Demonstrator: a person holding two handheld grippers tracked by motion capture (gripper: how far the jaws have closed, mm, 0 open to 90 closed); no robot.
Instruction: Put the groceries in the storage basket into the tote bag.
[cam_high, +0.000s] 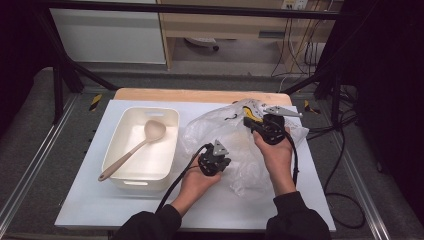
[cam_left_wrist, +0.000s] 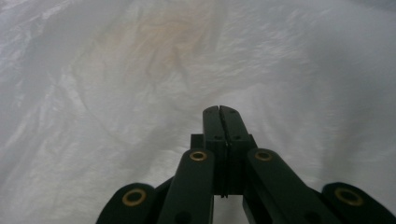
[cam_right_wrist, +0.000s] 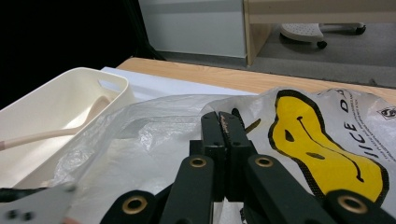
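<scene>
Translucent white plastic bag (cam_high: 240, 145) with a yellow smiley print lies crumpled near the table's (cam_high: 85, 200) right edge. Both grippers have their jaws closed, the left gripper (cam_high: 220, 162) and right gripper (cam_high: 257, 122) seemingly pinching film to spread it. Right gripper view adds the smiley (cam_right_wrist: 322, 149) (unclear from above) and cream tub (cam_right_wrist: 60, 107) holding a beige spoon (cam_high: 132, 150).

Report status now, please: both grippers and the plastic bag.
Left gripper shut on plastic bag. Right gripper shut on its far edge. Tub with spoon left, clear of work.
</scene>
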